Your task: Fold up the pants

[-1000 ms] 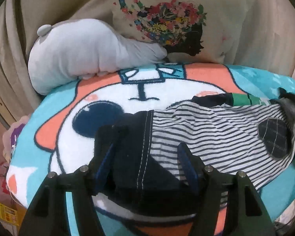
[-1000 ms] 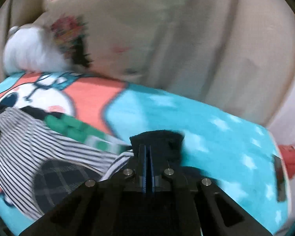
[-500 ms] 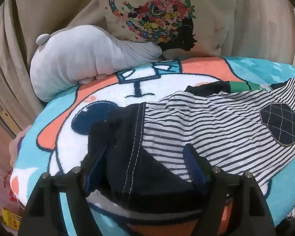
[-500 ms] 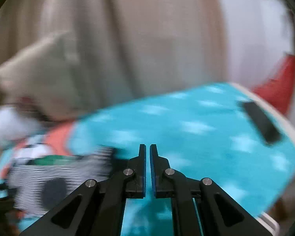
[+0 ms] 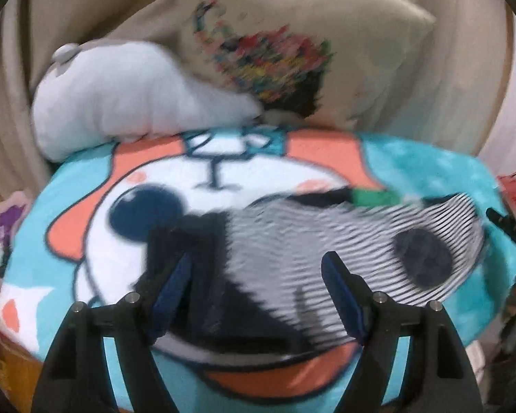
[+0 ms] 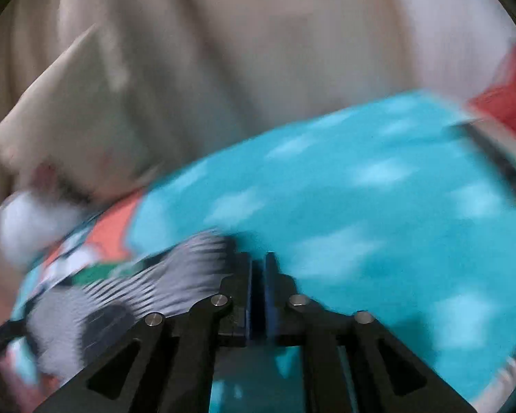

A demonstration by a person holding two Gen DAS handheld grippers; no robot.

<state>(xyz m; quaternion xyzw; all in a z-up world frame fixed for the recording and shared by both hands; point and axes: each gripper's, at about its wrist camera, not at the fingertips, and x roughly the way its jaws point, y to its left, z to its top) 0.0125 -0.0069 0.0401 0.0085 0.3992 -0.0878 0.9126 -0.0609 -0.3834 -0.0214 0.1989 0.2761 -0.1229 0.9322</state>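
Striped pants lie folded on blanket; left claw spread, right claw nearly pressed together, empty.

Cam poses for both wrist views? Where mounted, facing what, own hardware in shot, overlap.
Left wrist: on the left gripper, looking forward along its two spread fingers over the striped pants to the grey plush and floral pillow.
Right wrist: on the right gripper, fingers nearly together with nothing between them, facing the teal cartoon blanket and beige curtain.
Shared: pants, blanket, plush, pillow; the left view also catches a black gripper tip at its right edge.
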